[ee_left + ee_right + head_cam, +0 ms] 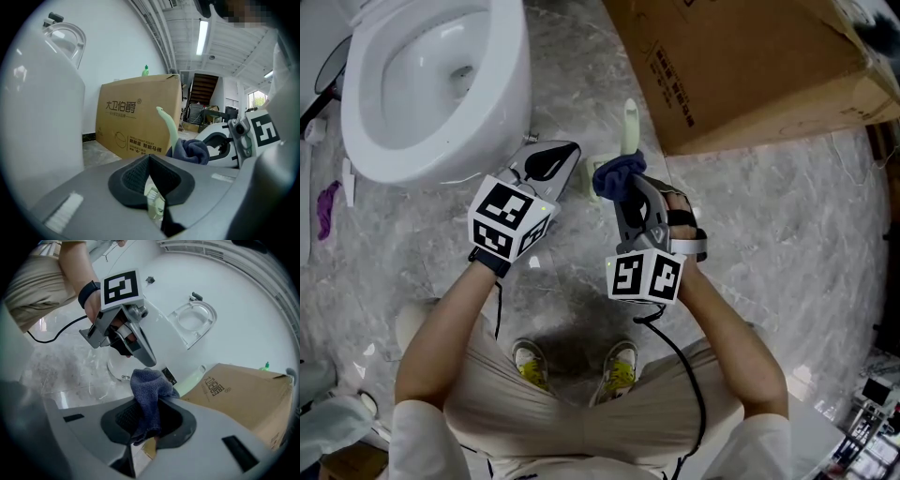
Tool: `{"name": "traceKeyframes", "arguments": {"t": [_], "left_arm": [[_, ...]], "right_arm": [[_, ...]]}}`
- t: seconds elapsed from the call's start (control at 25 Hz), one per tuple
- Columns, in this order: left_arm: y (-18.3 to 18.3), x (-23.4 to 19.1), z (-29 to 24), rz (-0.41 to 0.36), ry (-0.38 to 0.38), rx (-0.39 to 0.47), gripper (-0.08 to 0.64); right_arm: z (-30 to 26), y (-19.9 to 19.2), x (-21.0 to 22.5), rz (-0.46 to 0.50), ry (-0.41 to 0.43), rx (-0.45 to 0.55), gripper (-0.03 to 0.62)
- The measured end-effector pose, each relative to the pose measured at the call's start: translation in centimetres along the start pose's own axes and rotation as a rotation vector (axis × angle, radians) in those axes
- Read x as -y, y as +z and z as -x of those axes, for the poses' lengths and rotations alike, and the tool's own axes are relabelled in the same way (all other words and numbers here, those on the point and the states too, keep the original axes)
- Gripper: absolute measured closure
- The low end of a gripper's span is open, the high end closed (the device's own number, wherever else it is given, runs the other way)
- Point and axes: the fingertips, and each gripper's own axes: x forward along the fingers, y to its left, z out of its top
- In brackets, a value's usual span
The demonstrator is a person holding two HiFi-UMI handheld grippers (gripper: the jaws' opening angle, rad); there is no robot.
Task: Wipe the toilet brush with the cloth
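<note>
A ceiling strip lamp [202, 36] lights evenly; gripper views bulge fisheye-like, corners black.

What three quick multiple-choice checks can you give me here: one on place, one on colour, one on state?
1. In the head view, seen from the toilet, the cardboard box lies: A to the left; B underneath; C to the right.
2. The cloth is: A blue; B red; C yellow.
3. The left gripper is: A open and empty; B shut on the toilet brush; C shut on the cloth.

Answers: C, the box is upper right and the toilet upper left. A, a dark blue wad is clamped in the right gripper. B, the pale green brush is pinched in it.
</note>
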Motion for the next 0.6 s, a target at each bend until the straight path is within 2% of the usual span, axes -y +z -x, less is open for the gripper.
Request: {"name": "traceKeyframes", "arguments": {"t": [0.36, 0.6], "left_arm": [[-0.1, 0.2, -0.1, 0.002, -0.008, -0.009, 0.56], [-0.2, 0.4, -0.3, 0.002, -0.017, -0.011, 0.559]], "right_arm": [[-1.4, -2.7, -2.9, 0.001, 0.11, -0.08, 0.52], [-1.9, -4.4, -4.0, -0.015, 0.155, -0.135, 0.52]]}}
